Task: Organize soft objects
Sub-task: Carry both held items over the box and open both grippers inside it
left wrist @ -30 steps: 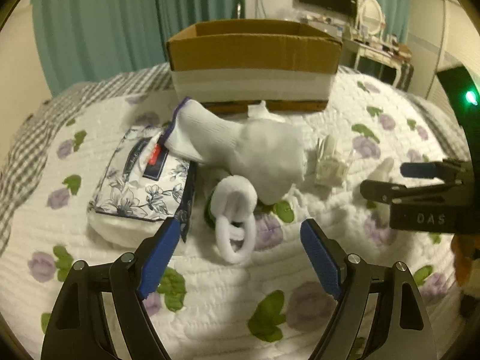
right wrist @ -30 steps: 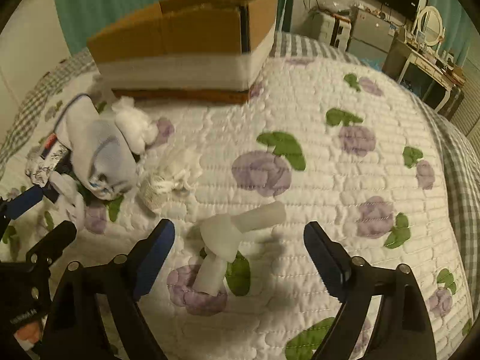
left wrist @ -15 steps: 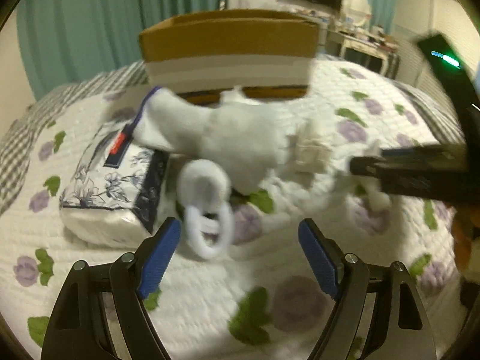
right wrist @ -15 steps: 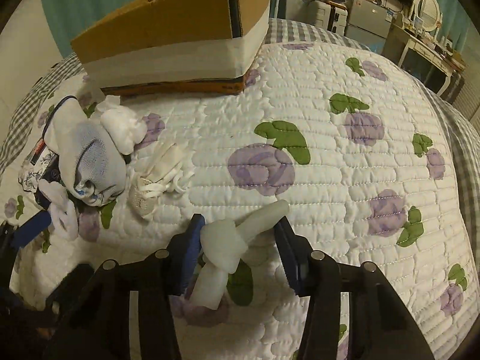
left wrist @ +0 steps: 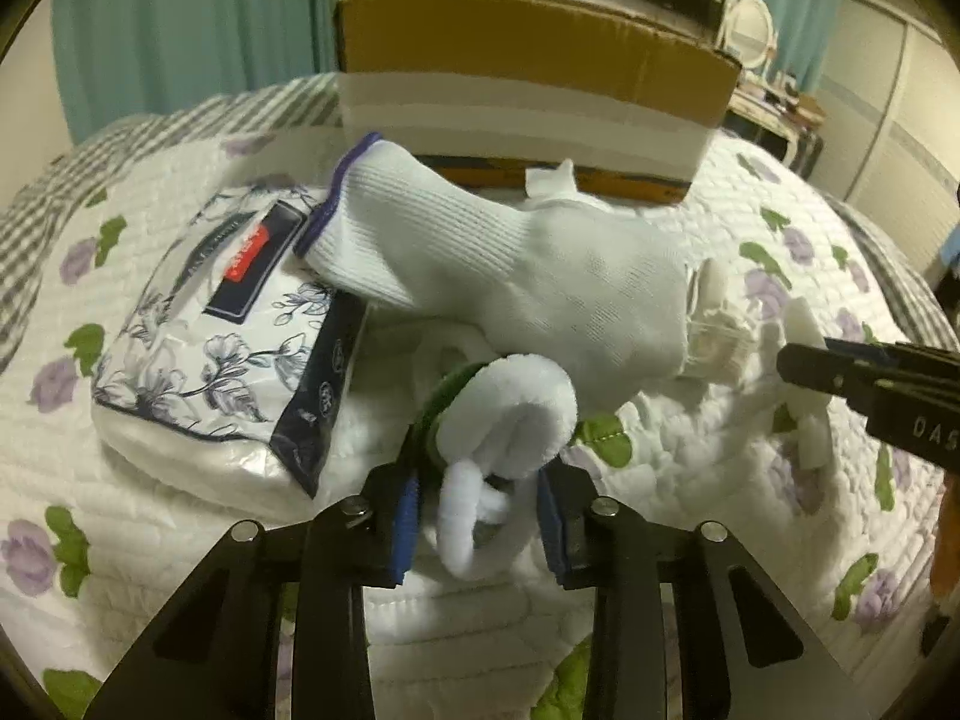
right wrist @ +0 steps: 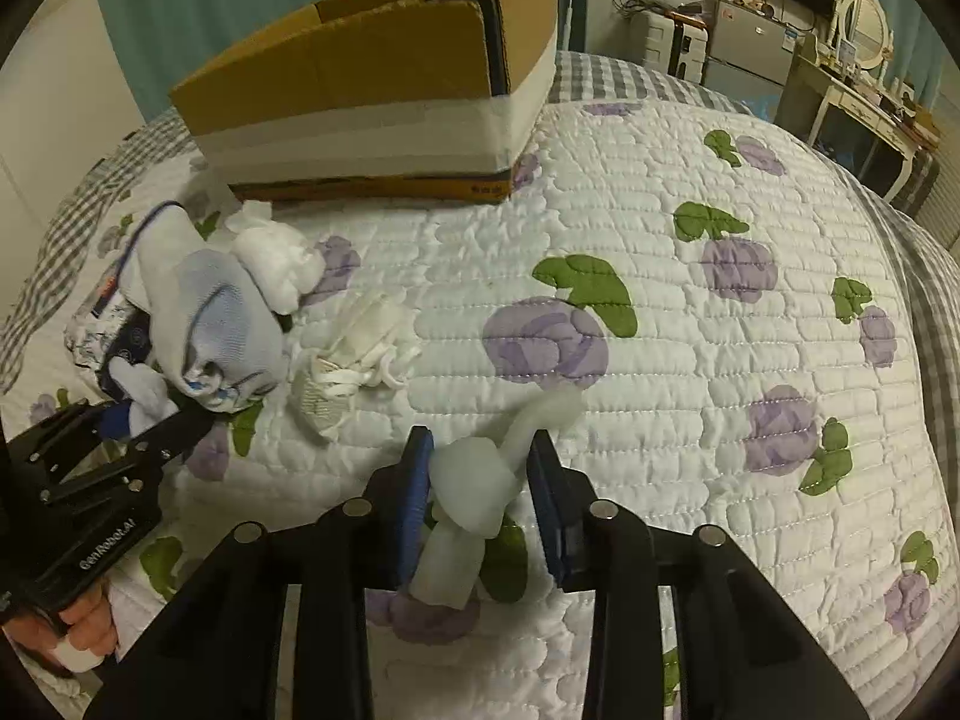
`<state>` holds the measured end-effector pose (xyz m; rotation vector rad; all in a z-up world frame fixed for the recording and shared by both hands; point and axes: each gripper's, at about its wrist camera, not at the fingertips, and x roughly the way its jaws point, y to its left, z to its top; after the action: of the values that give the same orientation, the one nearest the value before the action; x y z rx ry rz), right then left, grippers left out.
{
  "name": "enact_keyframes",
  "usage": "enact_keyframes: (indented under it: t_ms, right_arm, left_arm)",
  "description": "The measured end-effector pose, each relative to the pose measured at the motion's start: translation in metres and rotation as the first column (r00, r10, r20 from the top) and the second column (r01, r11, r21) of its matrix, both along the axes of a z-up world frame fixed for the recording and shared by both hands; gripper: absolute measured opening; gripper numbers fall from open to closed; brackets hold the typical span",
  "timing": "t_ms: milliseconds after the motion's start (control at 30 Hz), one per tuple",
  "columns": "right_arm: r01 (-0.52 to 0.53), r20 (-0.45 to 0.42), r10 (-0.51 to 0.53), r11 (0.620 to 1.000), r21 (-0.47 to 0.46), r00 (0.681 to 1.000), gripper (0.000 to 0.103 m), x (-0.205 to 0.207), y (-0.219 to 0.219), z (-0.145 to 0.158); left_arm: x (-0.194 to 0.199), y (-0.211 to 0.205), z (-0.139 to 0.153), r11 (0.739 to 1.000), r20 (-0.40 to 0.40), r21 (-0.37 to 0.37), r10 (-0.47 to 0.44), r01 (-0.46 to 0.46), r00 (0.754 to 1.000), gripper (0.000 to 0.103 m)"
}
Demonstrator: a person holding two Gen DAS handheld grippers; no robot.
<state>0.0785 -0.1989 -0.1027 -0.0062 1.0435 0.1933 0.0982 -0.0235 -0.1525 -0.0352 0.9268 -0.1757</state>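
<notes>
Your left gripper [left wrist: 477, 516] pinches the fluffy white plush loop [left wrist: 510, 420] (green-trimmed) on the quilted bedspread [right wrist: 690, 360]; your right gripper [right wrist: 480, 498] squeezes a knotted foam strip [right wrist: 474, 492] lying there.

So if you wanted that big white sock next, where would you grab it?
Probably the ribbed cuff end of the sock, coming from above on the left. That end sticks up off the tissue pack, leaving room for fingers on both sides, while the toe end lies bunched among other soft bits.
</notes>
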Motion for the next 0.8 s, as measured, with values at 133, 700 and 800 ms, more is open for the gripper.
enact_keyframes:
  t_ms: [133, 700, 800]
  right_arm:
    - [-0.003, 0.044, 0.001, 0.998, 0.063, 0.999, 0.028, -0.006, -0.006, 0.012]
    - [-0.146, 0.318, 0.117, 0.987, 0.071, 0.941, 0.028, -0.039, 0.033, 0.131]
    - [-0.174, 0.36, 0.146, 0.984, 0.045, 0.921, 0.028, -0.028, 0.043, 0.161]
  left_arm:
    - [-0.015, 0.001, 0.011, 1.0, 0.033, 0.024, 0.002, -0.003, 0.999, 0.031]
    - [-0.038, 0.013, 0.136, 0.996, 0.248, 0.055, -0.08, 0.068, 0.966, 0.031]
    - [-0.022, 0.014, 0.158, 0.997, 0.292, 0.043, -0.078, 0.069, 0.953, 0.031]
